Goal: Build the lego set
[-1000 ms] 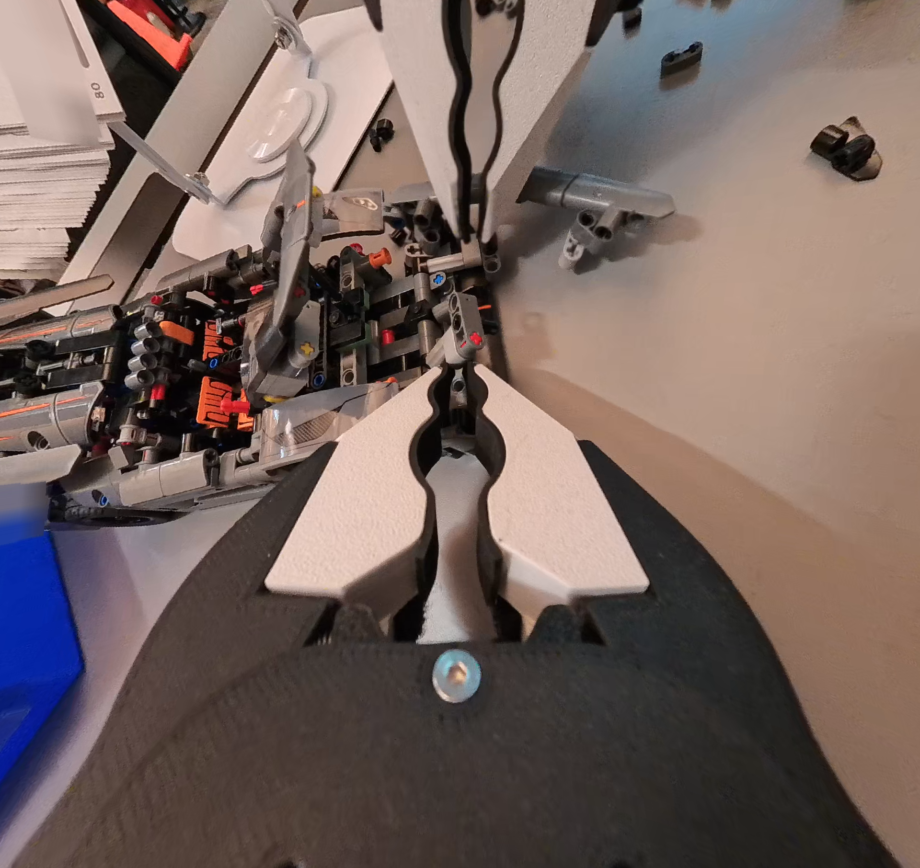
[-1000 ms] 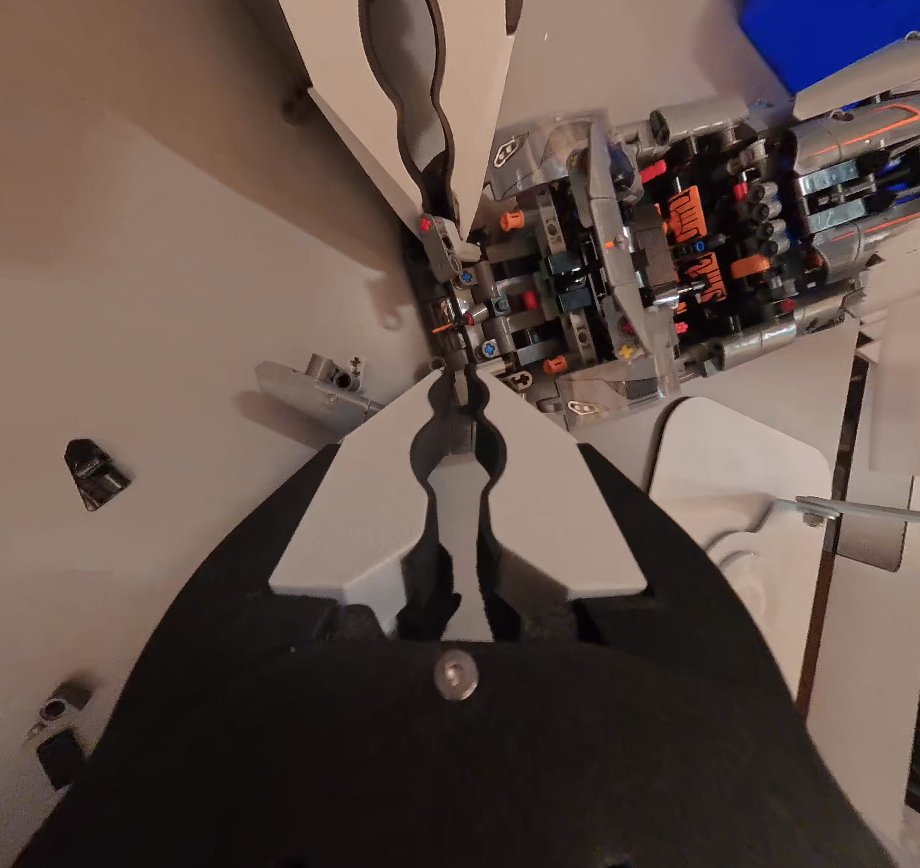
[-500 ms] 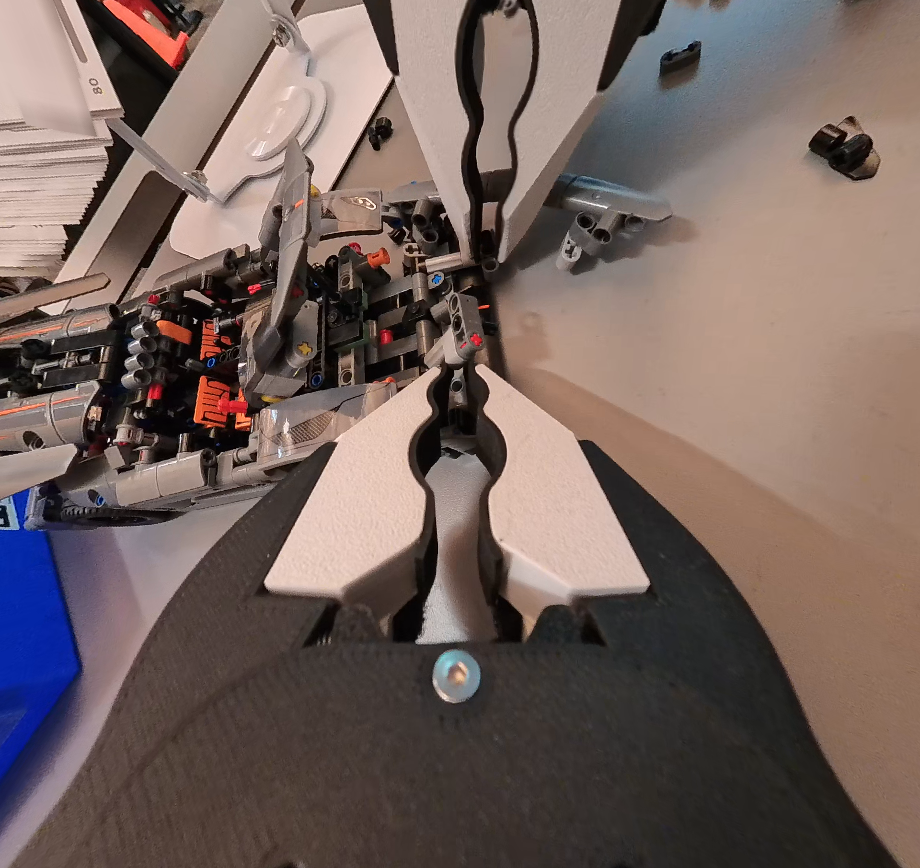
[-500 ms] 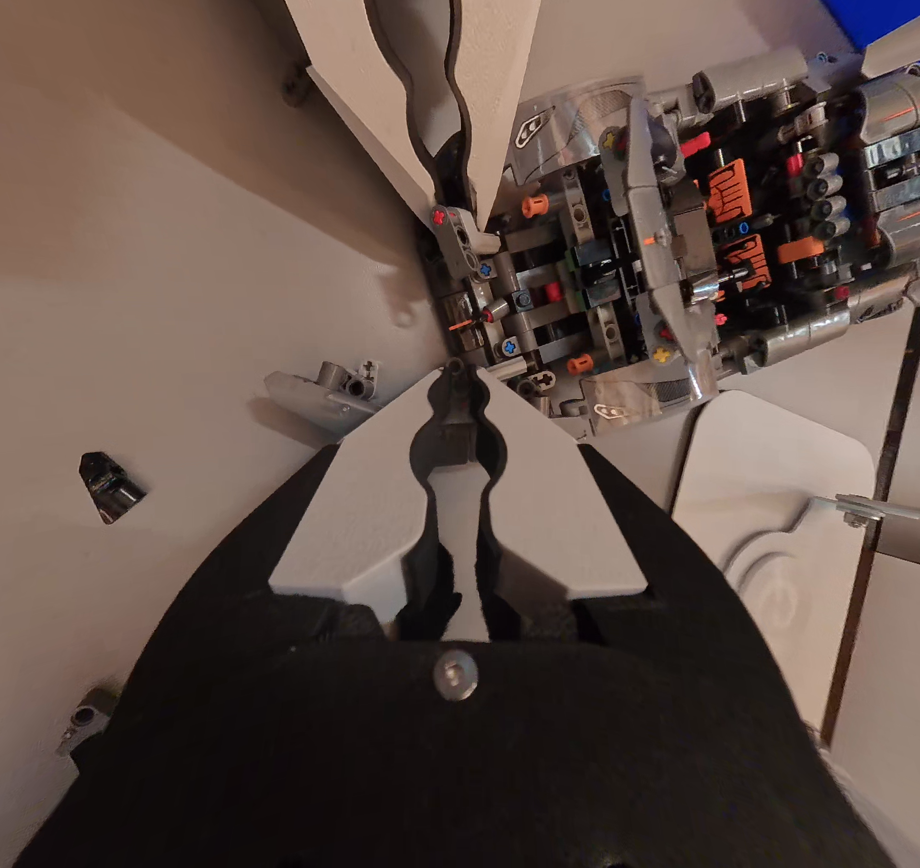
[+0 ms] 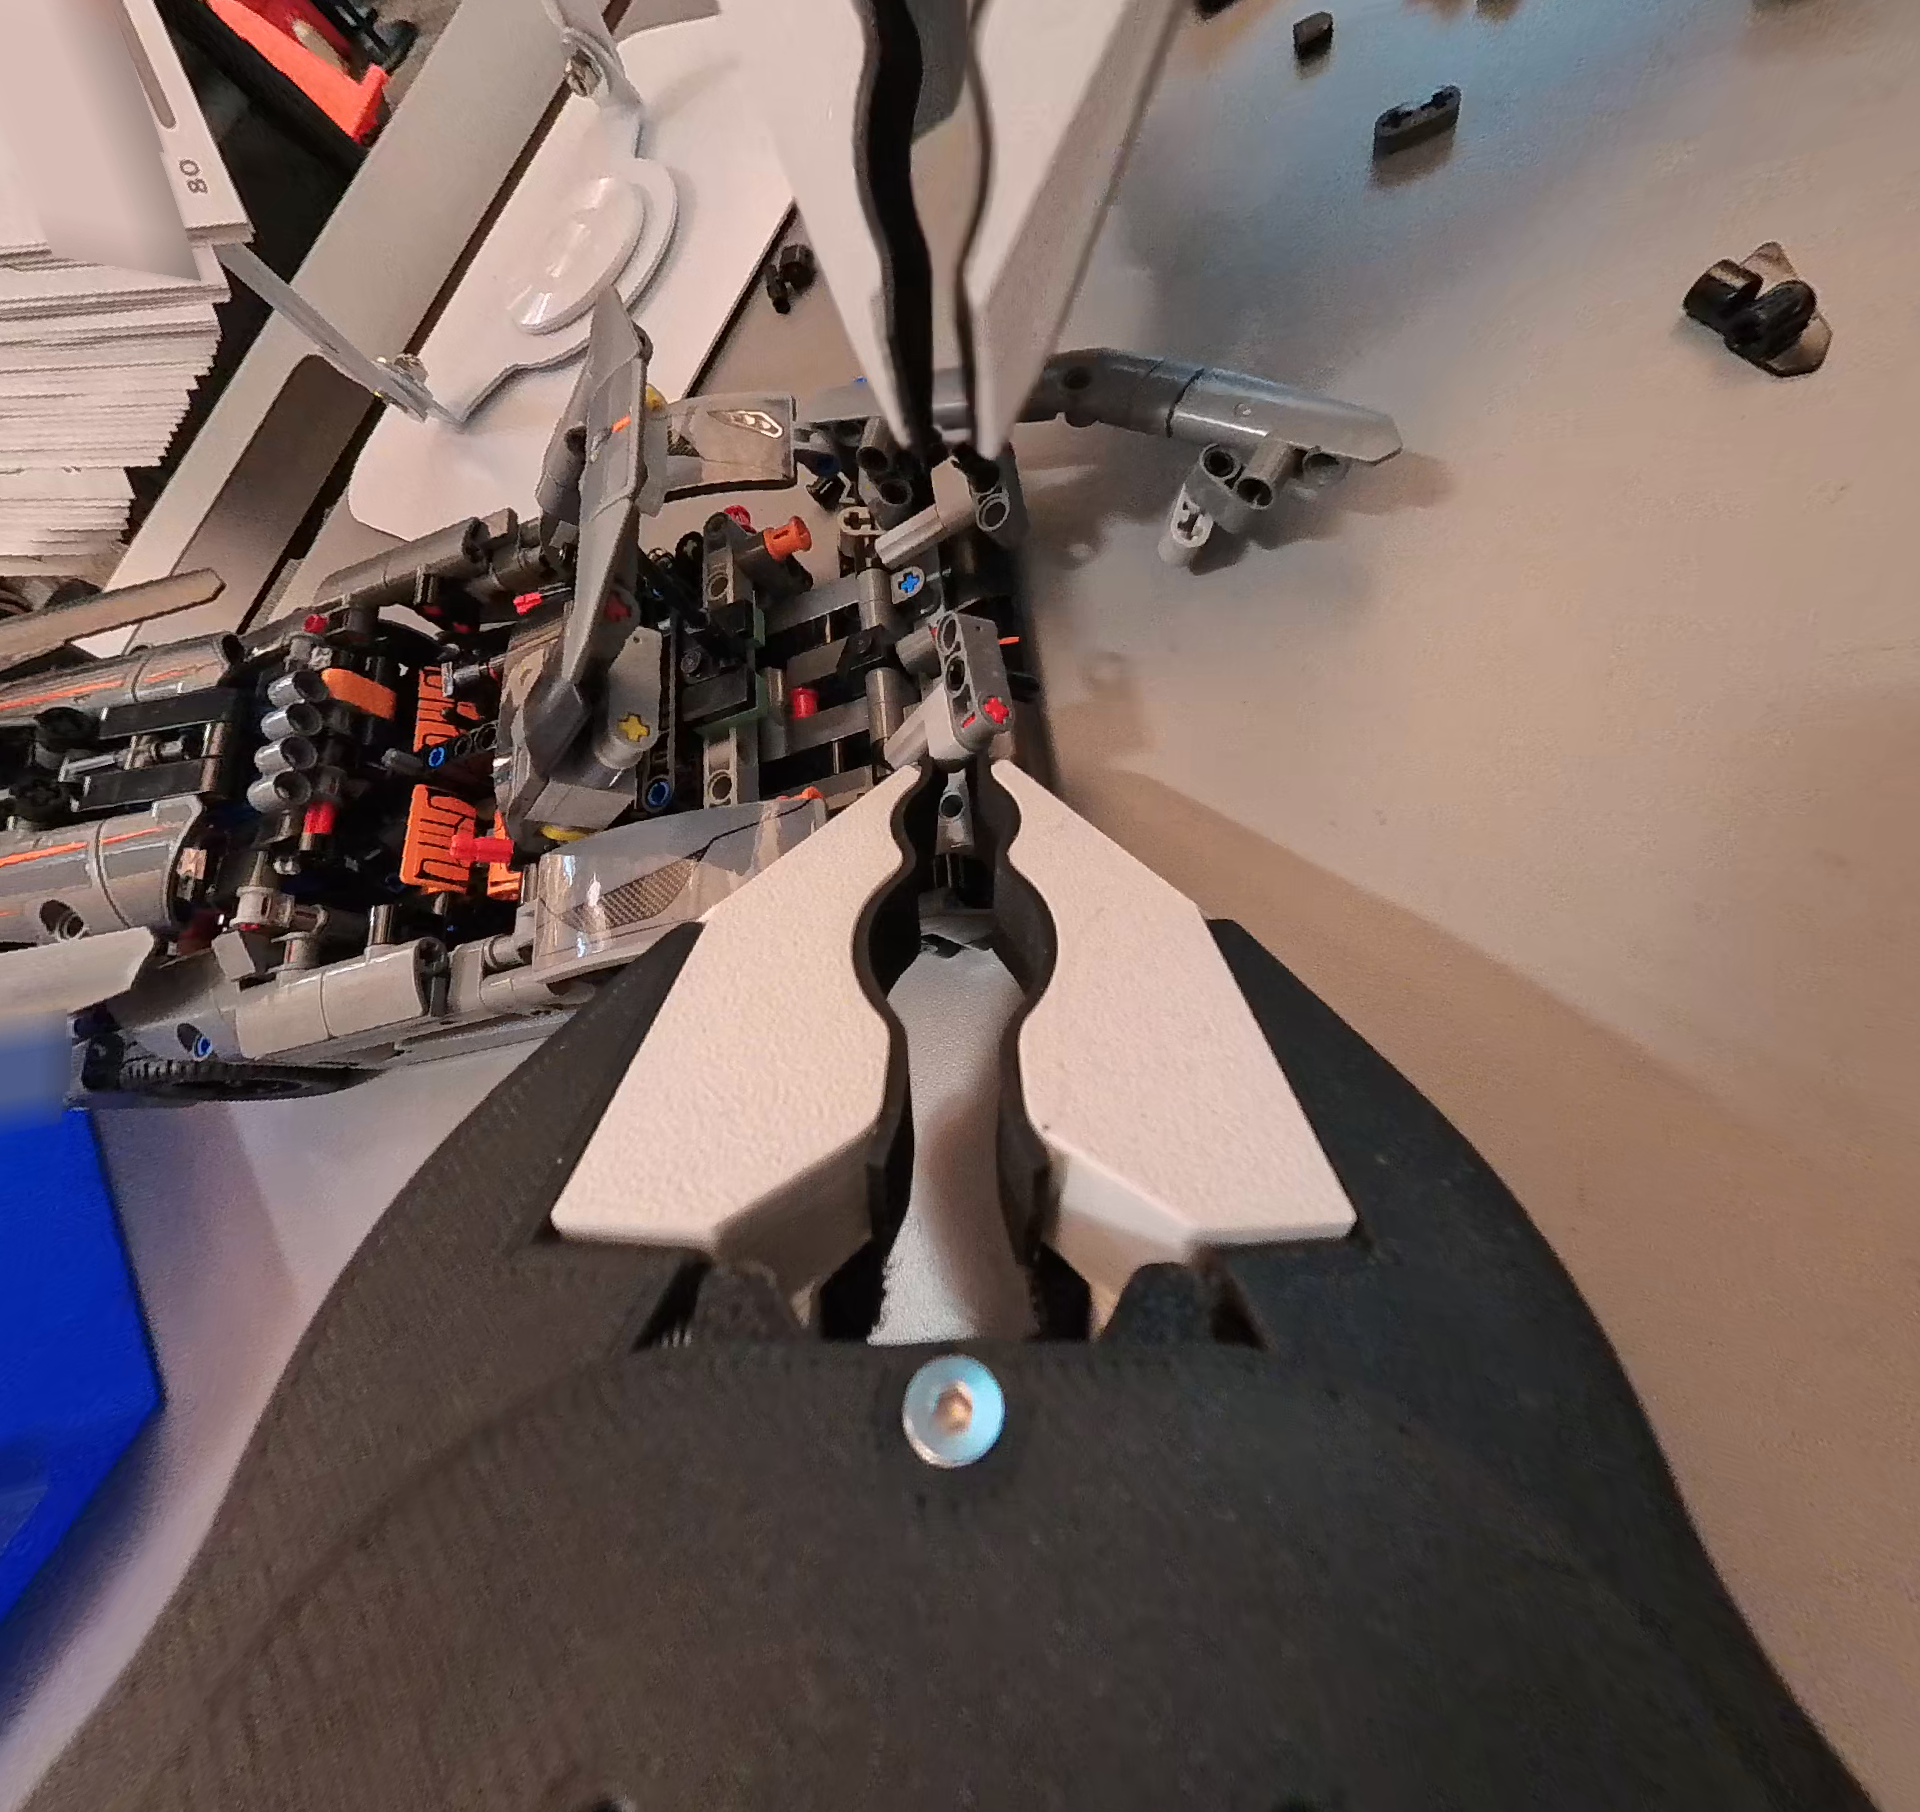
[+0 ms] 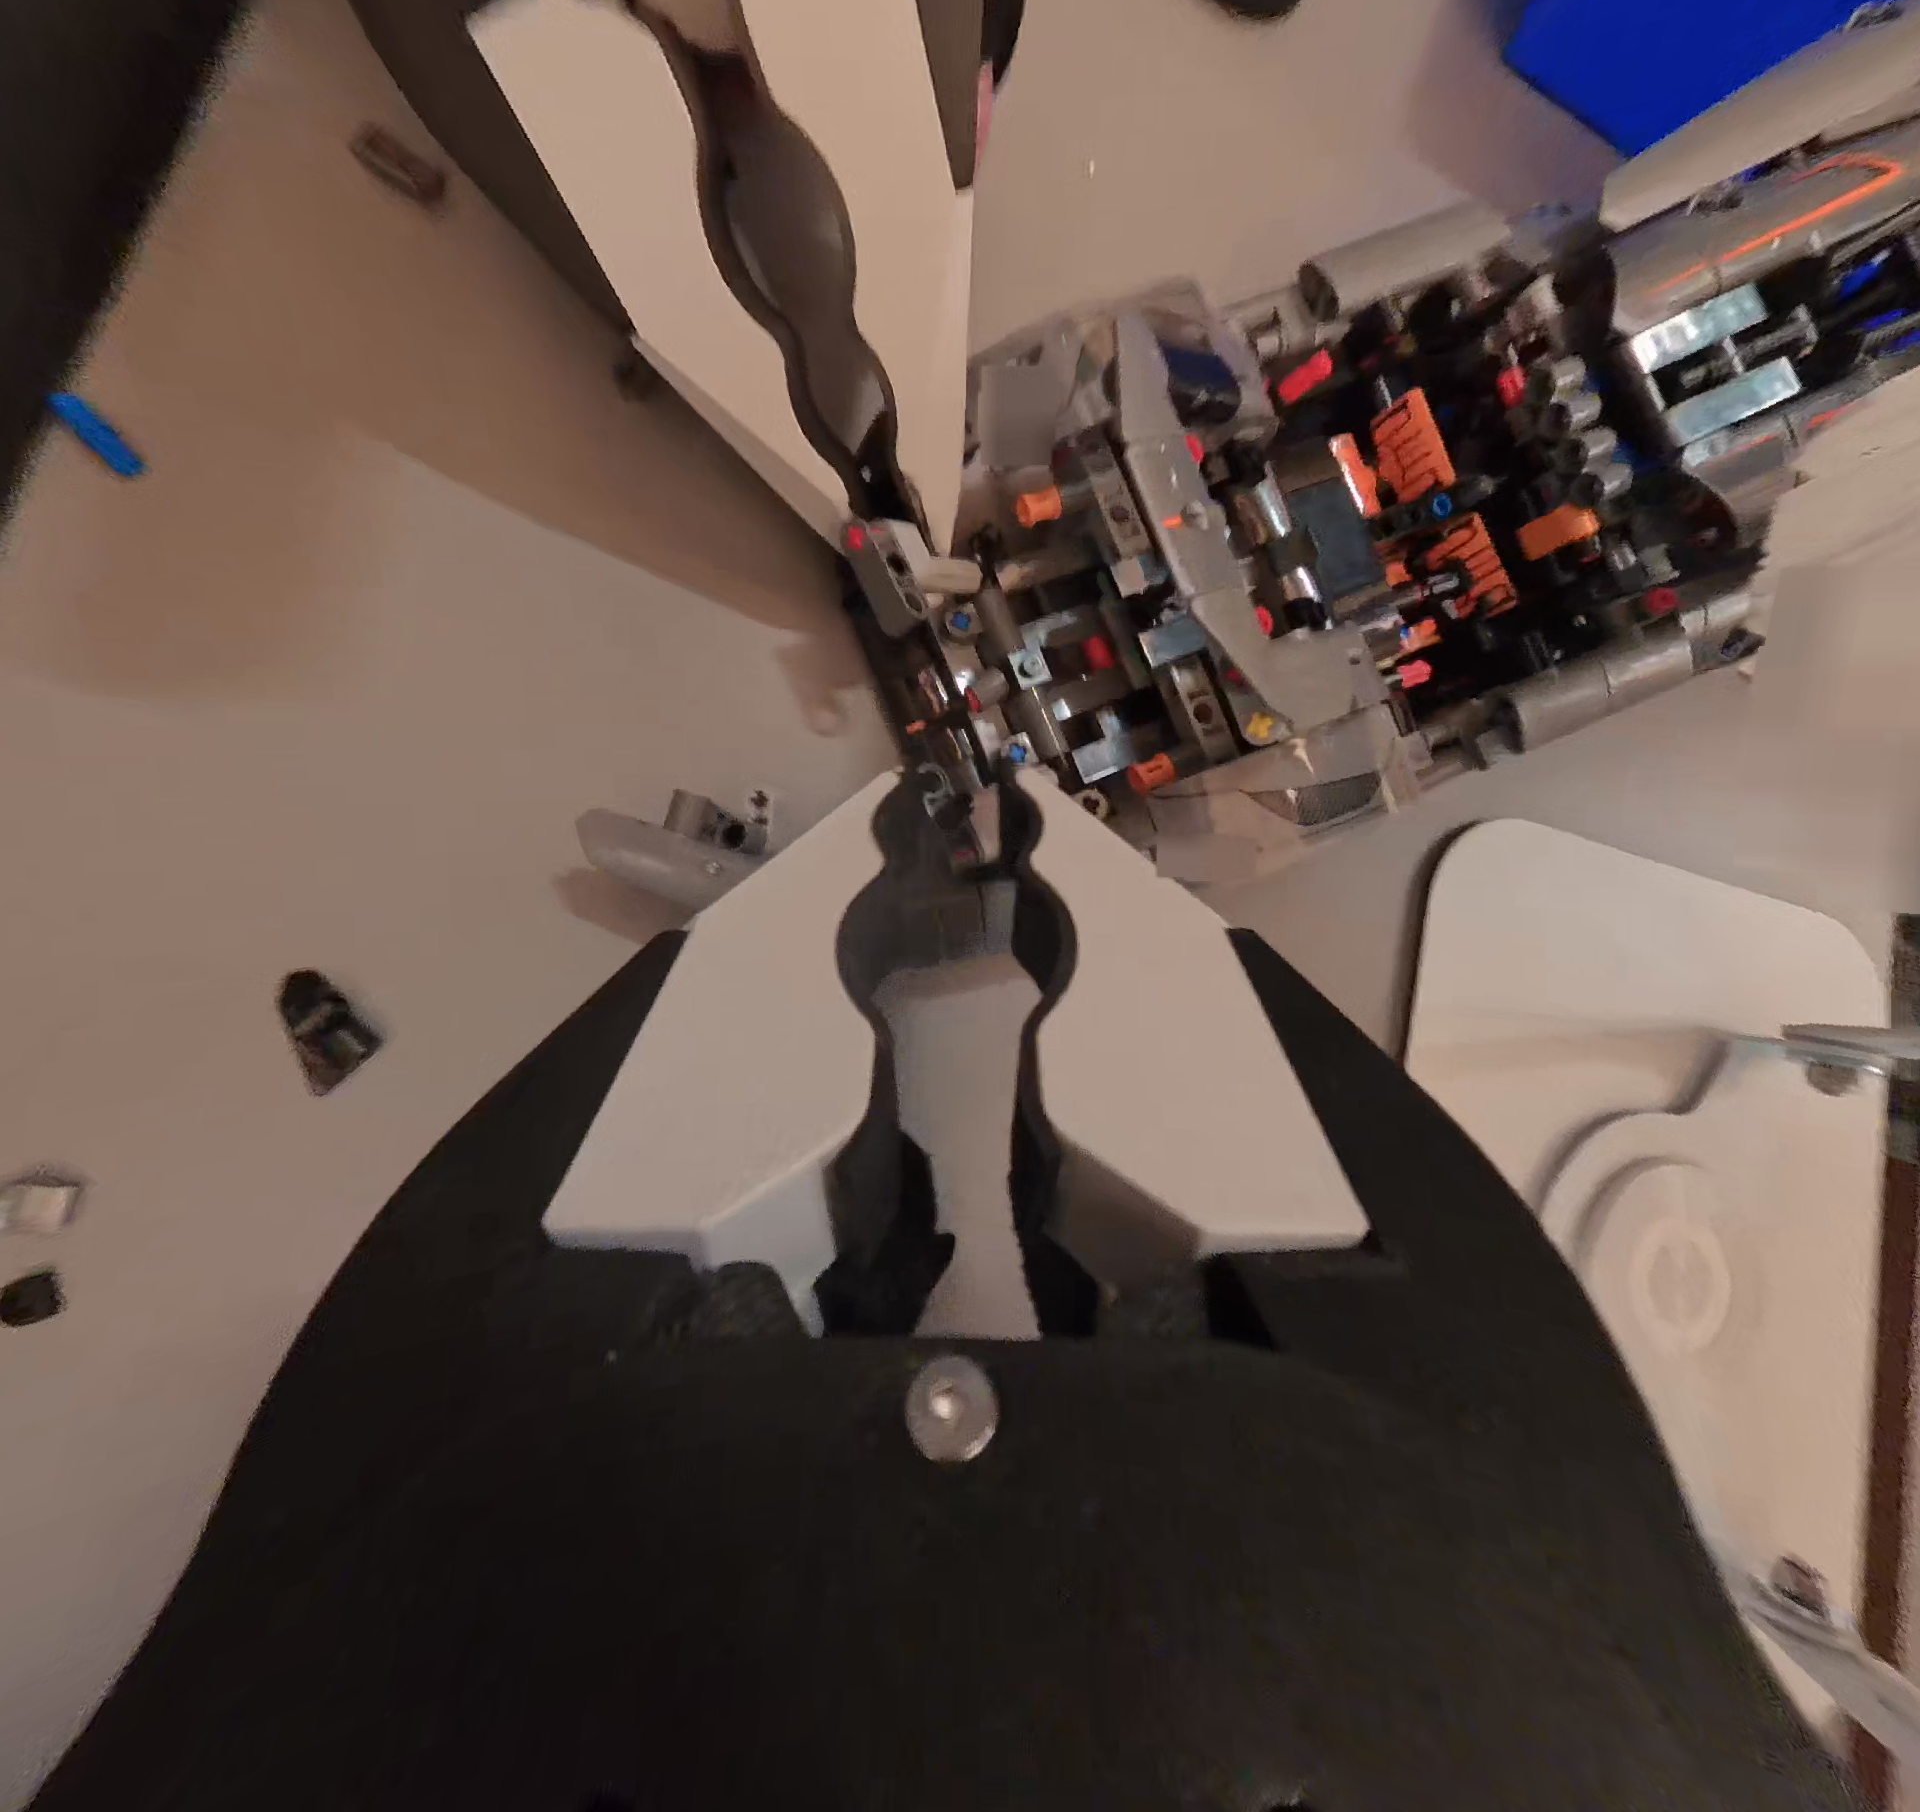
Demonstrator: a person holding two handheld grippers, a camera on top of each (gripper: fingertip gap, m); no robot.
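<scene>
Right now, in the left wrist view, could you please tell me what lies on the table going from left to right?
Blue bin → lego car model → loose grey panel piece → small dark curved piece.

Right wrist view motion-blurred. My Lego car model (image 5: 540, 723) runs off the left edge; tail unseen.

Both grippers (image 6: 954, 783) pinch the lego car's (image 6: 1299, 619) end.

Warm dim light, soft shadows, fisheye edge distortion, right wrist view motion-blurred
</scene>
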